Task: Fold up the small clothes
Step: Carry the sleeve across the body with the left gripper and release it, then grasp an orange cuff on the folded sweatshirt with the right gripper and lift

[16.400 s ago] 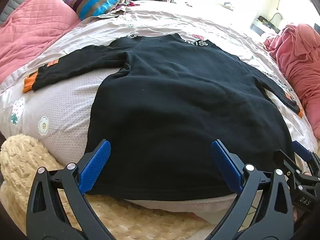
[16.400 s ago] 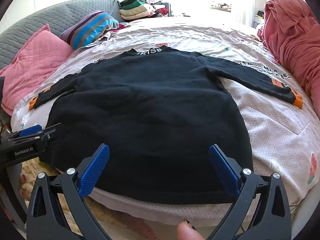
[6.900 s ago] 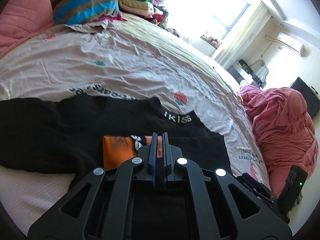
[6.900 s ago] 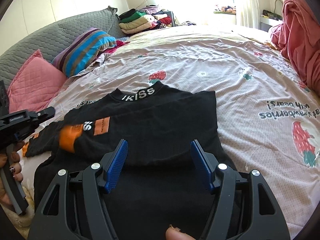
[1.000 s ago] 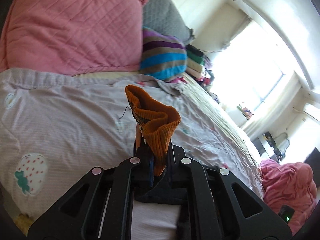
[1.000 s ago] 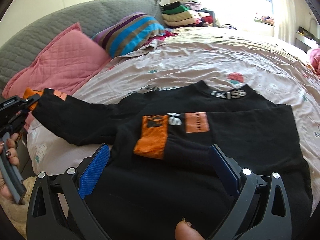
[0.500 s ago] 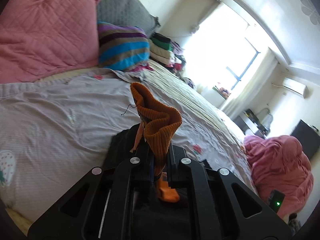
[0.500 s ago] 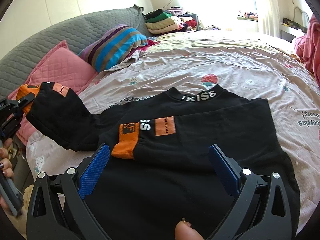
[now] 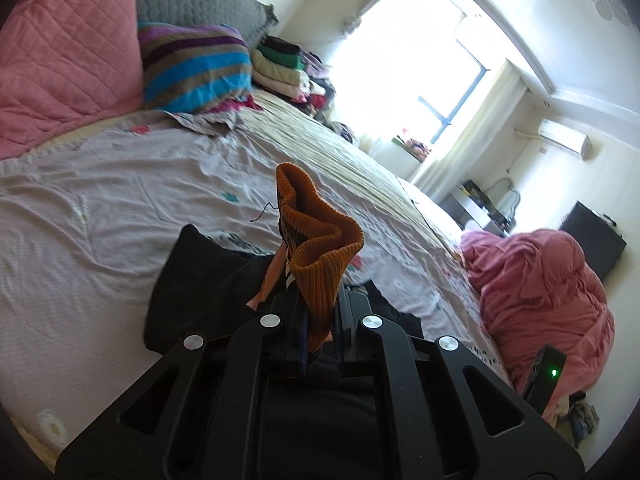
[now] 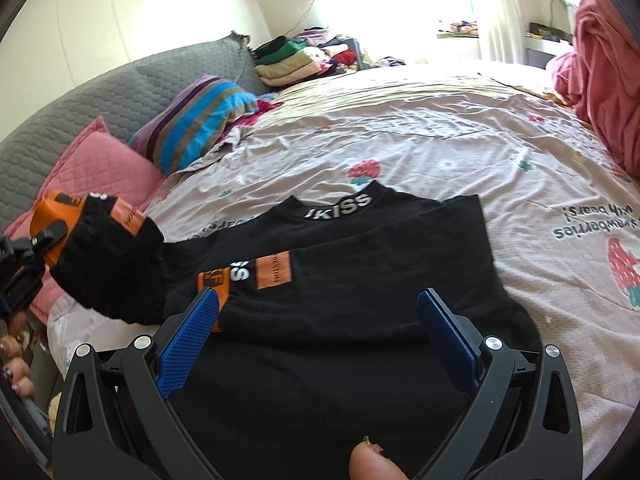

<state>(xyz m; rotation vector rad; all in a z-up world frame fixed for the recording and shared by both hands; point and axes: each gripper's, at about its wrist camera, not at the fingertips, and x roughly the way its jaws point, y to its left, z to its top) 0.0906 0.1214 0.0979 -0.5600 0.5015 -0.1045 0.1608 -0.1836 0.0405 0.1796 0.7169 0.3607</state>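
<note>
A black sweater (image 10: 360,280) with an "IKISS" collar lies on the bed. One sleeve is folded across its chest, orange cuff (image 10: 212,280) to the left. My left gripper (image 9: 320,336) is shut on the other sleeve's orange ribbed cuff (image 9: 316,248), which stands up between the pads. In the right wrist view that sleeve (image 10: 112,264) hangs lifted at the left, held by the left gripper (image 10: 36,248). My right gripper (image 10: 316,332) hovers open over the sweater's lower body, nothing between its blue pads (image 10: 188,340).
A pink pillow (image 10: 100,168) and a striped pillow (image 10: 192,120) lie against the grey headboard (image 10: 100,92). Folded clothes (image 10: 296,60) are stacked at the far corner. A pink blanket heap (image 9: 540,292) lies on the right of the strawberry-print bedsheet (image 10: 480,152).
The left gripper has carried the cuff and sleeve inward toward the sweater's body and turned; more of the sweater shows below it. The right gripper stayed open, shifting a little over the sweater.
</note>
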